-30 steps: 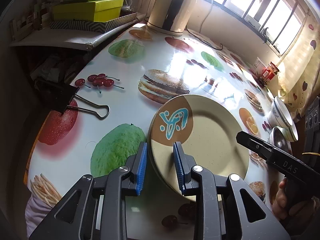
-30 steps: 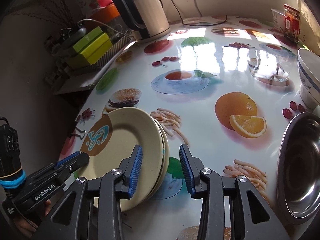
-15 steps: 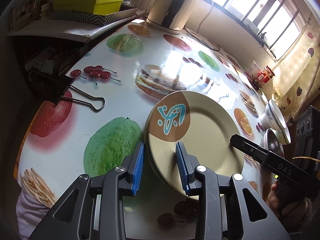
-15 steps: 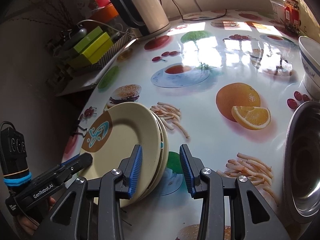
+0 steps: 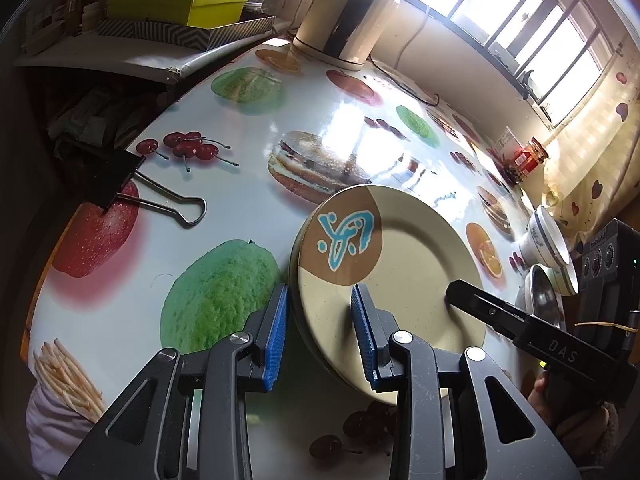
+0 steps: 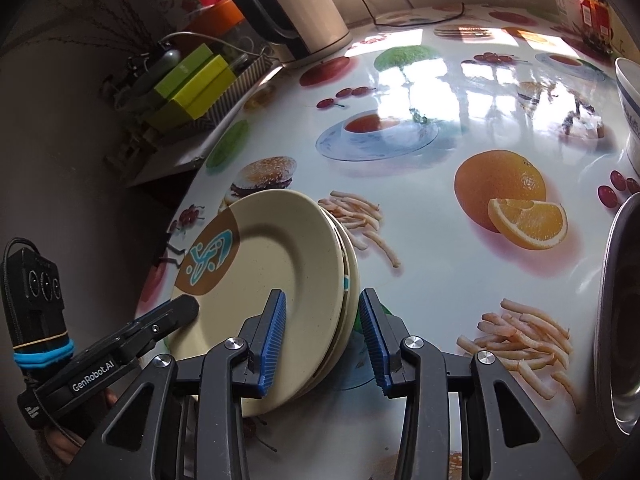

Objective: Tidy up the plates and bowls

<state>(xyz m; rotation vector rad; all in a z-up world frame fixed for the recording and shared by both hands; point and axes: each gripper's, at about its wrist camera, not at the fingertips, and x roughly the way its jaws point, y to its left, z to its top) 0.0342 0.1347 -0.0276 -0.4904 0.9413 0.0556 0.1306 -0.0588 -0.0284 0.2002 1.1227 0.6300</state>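
Note:
A stack of cream plates [image 5: 404,280] with a brown patch and a blue mark lies flat on the fruit-print table [image 5: 248,208]. My left gripper [image 5: 319,300] straddles the stack's near left rim, one pad over the top plate and one just outside the rim, not pressing. From the opposite side my right gripper [image 6: 323,300] straddles the stack [image 6: 272,276] the same way. A sliver of tablecloth shows beside its outer pad. Each view shows the other gripper's finger resting on the top plate: the left gripper [image 6: 176,312] and the right gripper [image 5: 472,300]. Nested white bowls [image 5: 548,240] and a steel bowl [image 6: 624,320] stand at the right.
A kettle [image 6: 296,12] stands at the table's far edge, with yellow-green boxes [image 5: 180,4] on a shelf beside it. A black binder clip [image 5: 132,188] lies at the table's left edge. A red jar [image 5: 528,156] stands near the curtain.
My left gripper's jaws have spread a little wider around the rim. Both views have shifted slightly; the stack and the right gripper's jaws look unchanged.

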